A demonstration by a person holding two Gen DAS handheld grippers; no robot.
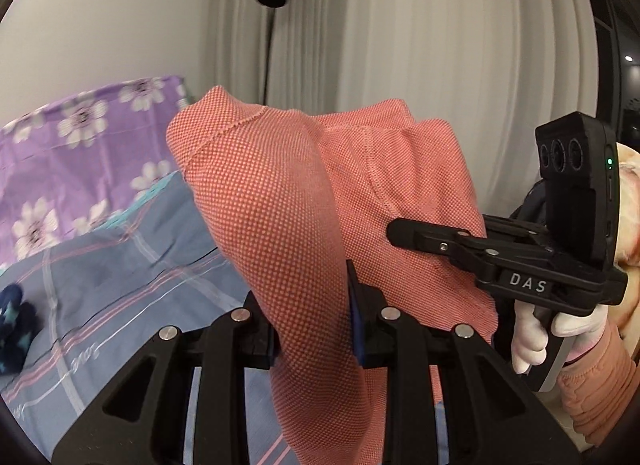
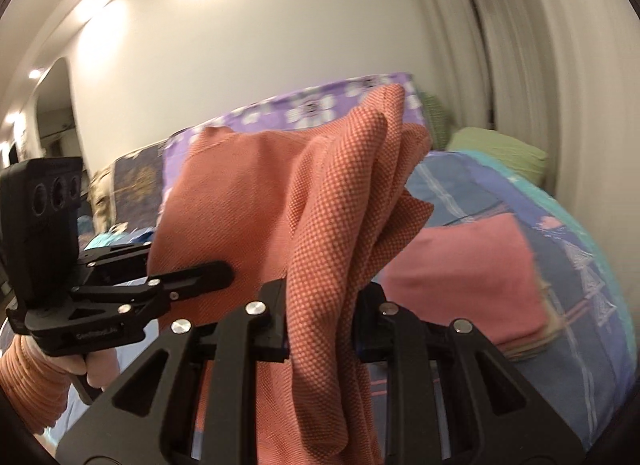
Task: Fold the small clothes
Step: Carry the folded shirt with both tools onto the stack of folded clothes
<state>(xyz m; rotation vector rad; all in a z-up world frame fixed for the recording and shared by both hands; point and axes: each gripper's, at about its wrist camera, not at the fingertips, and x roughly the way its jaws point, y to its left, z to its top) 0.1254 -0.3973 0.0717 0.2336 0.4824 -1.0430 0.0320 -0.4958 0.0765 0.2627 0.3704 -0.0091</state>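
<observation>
left wrist view: the left tool (image 1: pixel 316 329) is clamped on the cloth (image 1: pixel 280 193), a salmon knit piece held up off the bed (image 1: pixel 132 265), with fabric running through between the fingers and hanging below them. the right tool (image 1: pixel 404 231) comes in from the right of the cloth, and it looks pinched on the far edge, though the fabric hides part of its tip. a small dark item (image 1: pixel 16 329) sits on the bed well left of the cloth.

right wrist view: the right tool (image 2: pixel 320 325) is gripping a bunched handful of the cloth (image 2: pixel 340 193), several layers deep. the left tool (image 2: pixel 216 271) holds the cloth's other side. a folded pink piece (image 2: pixel 464 277) already lies on the bed (image 2: pixel 560 249), right of the cloth.

my take: the right grip has too many layers bunched, so i'd pull the two tools apart until the top edge goes taut, then lower it flat onto the bed next to the pink piece, bottom edge first, so it doesn't wrinkle.
</observation>
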